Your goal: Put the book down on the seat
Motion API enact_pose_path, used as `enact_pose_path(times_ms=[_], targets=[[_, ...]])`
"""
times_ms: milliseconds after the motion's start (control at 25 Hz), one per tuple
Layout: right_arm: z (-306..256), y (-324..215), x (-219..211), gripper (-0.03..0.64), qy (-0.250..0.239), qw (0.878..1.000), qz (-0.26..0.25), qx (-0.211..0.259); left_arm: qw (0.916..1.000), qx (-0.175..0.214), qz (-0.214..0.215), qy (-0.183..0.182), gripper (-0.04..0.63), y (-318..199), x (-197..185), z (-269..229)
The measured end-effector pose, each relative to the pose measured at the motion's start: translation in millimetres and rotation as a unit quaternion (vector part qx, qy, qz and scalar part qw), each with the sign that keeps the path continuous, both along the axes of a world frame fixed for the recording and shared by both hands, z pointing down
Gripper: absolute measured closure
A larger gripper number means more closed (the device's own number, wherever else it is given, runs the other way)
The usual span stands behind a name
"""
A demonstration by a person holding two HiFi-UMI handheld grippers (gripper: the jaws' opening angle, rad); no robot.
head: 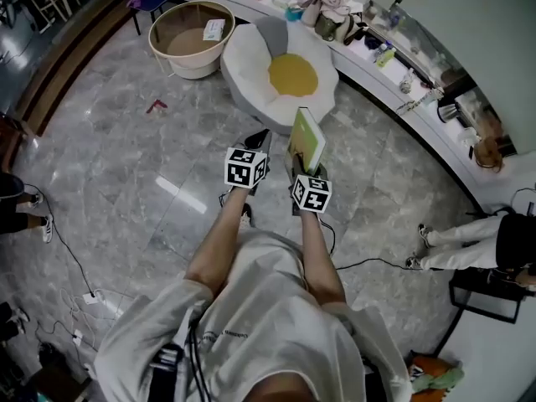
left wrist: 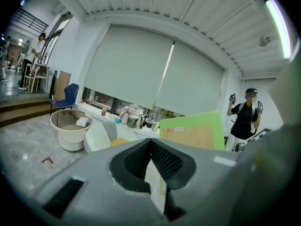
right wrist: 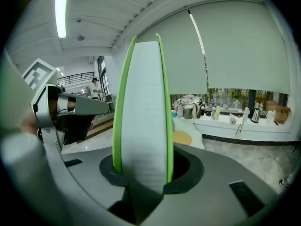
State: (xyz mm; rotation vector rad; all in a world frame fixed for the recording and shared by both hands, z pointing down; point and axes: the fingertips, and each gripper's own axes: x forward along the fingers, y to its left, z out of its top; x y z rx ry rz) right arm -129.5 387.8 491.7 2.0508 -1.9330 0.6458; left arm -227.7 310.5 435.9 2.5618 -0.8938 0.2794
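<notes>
The book [head: 306, 138] has green covers and stands upright with my right gripper [head: 300, 168] shut on its lower edge. In the right gripper view its white page edges [right wrist: 143, 107] face the camera between the two jaws. The seat [head: 280, 69] is a white floor cushion with a yellow centre, like a fried egg, on the floor just beyond the book. My left gripper [head: 256, 139] hangs beside the book on its left, pads together, holding nothing. The left gripper view shows the book's cover [left wrist: 190, 132] to the right of that gripper [left wrist: 150, 142].
A round beige tub [head: 191, 36] stands left of the seat. A long white counter [head: 377, 65] with bottles and a kettle curves behind it. Another person [head: 473, 233] stands at the right. Cables [head: 75, 266] and a small red scrap [head: 157, 105] lie on the marble floor.
</notes>
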Motion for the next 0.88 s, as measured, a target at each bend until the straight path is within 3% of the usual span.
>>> enact_pose_path(times_ms=[320, 720, 880], targets=[[6.7, -58.2, 6.5, 0.488, 0.012, 1.0, 0.014, -0.008, 0.9999, -0.009, -0.001, 0.01, 0.588, -75.4, 10.6, 6.0], [26.2, -69.4, 52.8, 0.488, -0.017, 0.998, 0.059, -0.018, 0.9985, -0.032, 0.039, -0.022, 0.587, -88.4, 57.7, 39.2], [29.7, -95.6, 69.8, 0.488, -0.028, 0.998, 0.049, -0.013, 0.9987, -0.032, 0.025, -0.032, 0.586, -107.4, 65.7, 46.1]])
